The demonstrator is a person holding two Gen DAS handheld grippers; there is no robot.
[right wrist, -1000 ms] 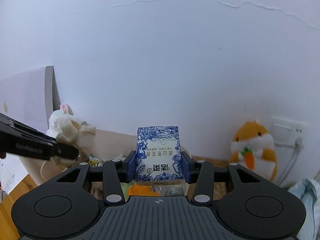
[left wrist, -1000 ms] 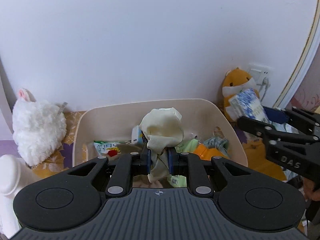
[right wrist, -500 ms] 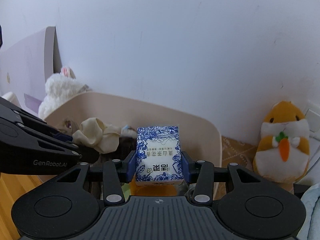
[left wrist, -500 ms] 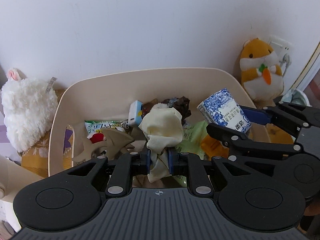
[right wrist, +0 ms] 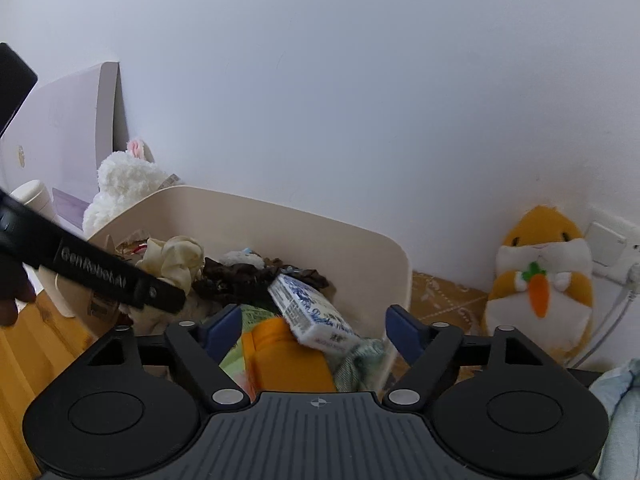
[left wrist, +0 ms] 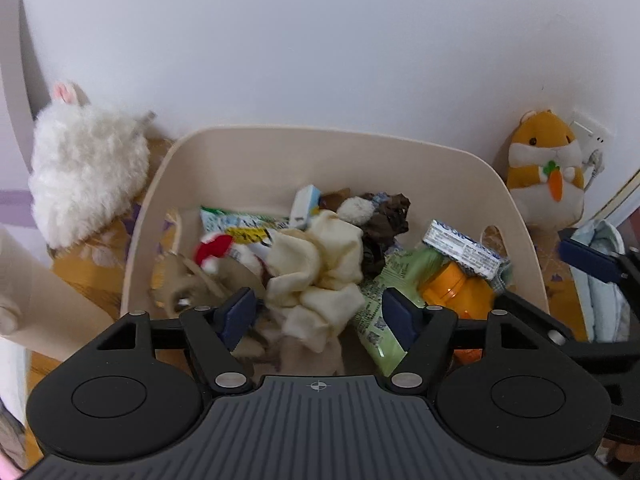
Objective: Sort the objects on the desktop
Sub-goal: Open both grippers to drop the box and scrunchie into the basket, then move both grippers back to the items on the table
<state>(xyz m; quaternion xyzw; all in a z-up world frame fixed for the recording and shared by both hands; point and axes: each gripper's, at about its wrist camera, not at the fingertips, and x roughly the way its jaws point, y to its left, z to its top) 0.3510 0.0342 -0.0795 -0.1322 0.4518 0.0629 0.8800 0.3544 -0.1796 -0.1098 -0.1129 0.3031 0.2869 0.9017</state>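
- Left gripper (left wrist: 318, 314) is opening its jaws over the bin (left wrist: 280, 152), and the cream cloth (left wrist: 320, 268) sits between them with nothing pressing on it.
- Right gripper (right wrist: 314, 326) is opening its jaws too, and the blue and white tissue pack (right wrist: 310, 310) lies tilted between them, free of the pads.
- We see the cloth in the middle of the bin, on top of the pile.
- We see the tissue pack near the bin's right wall, leaning on an orange bottle (right wrist: 286, 360).
- We think the cloth is light and floppy. It bends any way, so we would pinch a thick fold in the middle, not a thin edge.
- We think the tissue pack is light and squashy, with a smooth wrapper that could slip. We would hold it across its two long sides.
- We think the orange bottle is hard and round, so it may roll.
- A white bunny toy (left wrist: 86, 168) sits outside the bin's left wall, and an orange hamster toy (left wrist: 546, 168) sits outside the right wall.
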